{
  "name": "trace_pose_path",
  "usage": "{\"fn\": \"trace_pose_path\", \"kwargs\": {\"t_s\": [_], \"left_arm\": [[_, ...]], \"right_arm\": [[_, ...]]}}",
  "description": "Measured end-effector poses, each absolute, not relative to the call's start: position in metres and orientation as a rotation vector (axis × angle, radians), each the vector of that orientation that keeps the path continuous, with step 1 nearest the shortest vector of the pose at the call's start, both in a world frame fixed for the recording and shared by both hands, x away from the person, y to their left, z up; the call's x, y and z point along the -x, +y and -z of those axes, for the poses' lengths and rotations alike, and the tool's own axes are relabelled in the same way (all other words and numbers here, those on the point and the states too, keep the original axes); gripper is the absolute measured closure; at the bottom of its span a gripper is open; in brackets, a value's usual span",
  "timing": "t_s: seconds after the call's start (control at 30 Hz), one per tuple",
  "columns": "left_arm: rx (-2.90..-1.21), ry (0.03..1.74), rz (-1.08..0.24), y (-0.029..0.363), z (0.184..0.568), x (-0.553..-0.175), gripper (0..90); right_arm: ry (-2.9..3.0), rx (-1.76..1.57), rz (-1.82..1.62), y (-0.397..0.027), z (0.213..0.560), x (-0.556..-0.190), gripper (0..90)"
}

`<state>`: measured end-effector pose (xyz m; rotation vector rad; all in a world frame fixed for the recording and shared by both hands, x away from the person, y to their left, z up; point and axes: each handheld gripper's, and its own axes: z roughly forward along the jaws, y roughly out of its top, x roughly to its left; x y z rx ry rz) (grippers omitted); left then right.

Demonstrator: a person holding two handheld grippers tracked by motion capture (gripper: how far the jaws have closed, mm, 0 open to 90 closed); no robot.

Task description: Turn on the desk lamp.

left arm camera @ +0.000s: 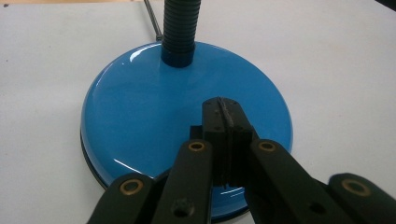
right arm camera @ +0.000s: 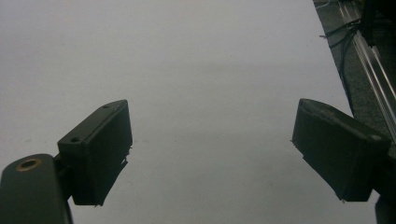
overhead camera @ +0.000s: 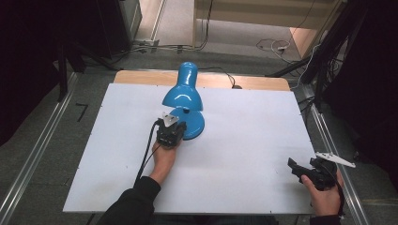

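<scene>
The blue desk lamp is standing a little beyond the middle of the white counter, toward twelve o'clock, its round base sitting flat and its ribbed black neck rising from the far part of the base. The shade is leaning over the base, facing down and toward the person.

The left tool is pointing at the lamp from about seven o'clock of the base. In the left gripper view its jaws are lying clenched together with nothing between them, and their joined tip is hanging over the near right part of the base's glossy top; whether the tip is touching the surface or just clearing it I cannot tell. In the high view the left tool is sitting right at the base's near edge, the hand behind it.

My reading is that the work is pressing or nudging the base, perhaps feeling for a switch, with a closed tip; no switch is showing, so what is left is hard to judge. The lamp is looking unlit.

The right tool is resting well apart, at about four o'clock of the lamp near the counter's right edge. In the right gripper view its jaws are standing wide and released over bare counter.
</scene>
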<state>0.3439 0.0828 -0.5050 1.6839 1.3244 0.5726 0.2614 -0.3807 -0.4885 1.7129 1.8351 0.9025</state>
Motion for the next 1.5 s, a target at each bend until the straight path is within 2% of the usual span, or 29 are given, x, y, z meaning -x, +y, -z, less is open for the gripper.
{"fn": "trace_pose_path", "kwargs": {"t_s": [0.93, 1.5], "left_arm": [[-1.718, 1.315, -0.622, 0.0795, 0.5055, -0.3403, 90.0], [-1.704, 1.315, -0.578, 0.0794, 0.5067, -0.3389, 90.0]], "right_arm": [[1.831, -1.718, -0.904, -0.3818, 0.4881, -0.2606, 10.8], [1.831, -1.719, -0.910, -0.3820, 0.4878, -0.2605, 10.8]]}}
